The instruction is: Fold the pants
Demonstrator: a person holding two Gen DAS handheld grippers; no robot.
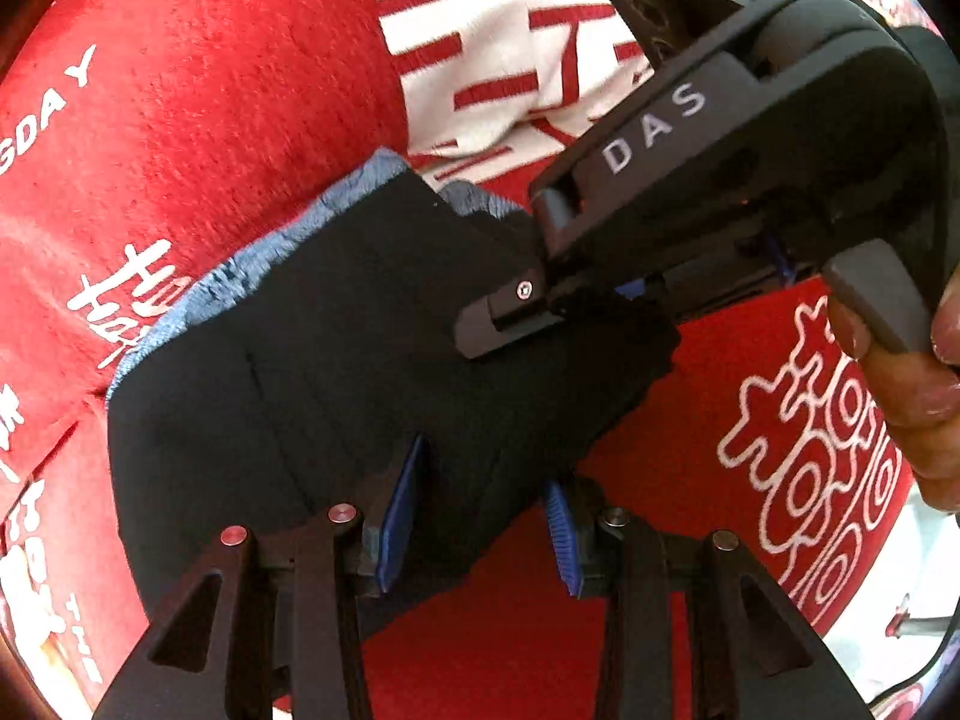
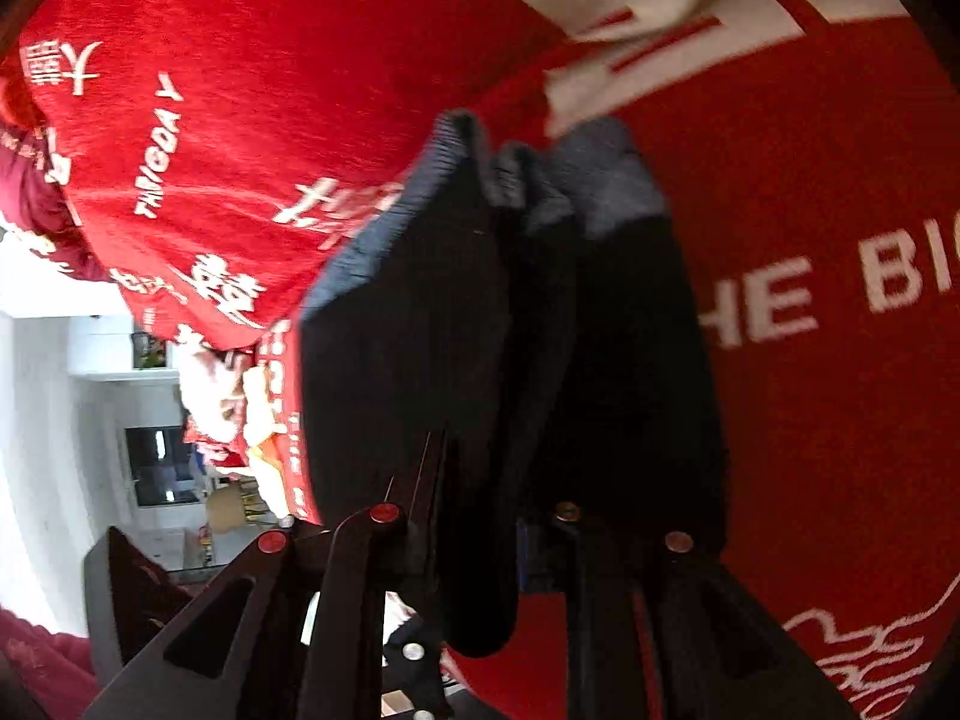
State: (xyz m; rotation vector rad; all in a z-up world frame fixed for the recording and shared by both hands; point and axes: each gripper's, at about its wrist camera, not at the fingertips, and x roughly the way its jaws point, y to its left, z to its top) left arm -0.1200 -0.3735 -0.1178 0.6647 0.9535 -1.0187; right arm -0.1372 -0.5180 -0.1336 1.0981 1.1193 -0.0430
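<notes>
Red printed blanket [image 1: 240,90] under dark pants [image 1: 336,360] held up by two grippers.
Pants hang bunched above the blanket; left gripper [image 1: 480,534] clamps one fold, right gripper [image 2: 480,546] clamps another, a hand [image 1: 900,372] on its trigger.

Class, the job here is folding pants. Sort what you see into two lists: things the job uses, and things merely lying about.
Used in the job:
- black fabric pants with blue-grey ribbed waistband
- left gripper, shut on the pants
- right gripper, shut on the pants

Lying about:
- red blanket with white lettering
- white cloth with red stripes
</notes>
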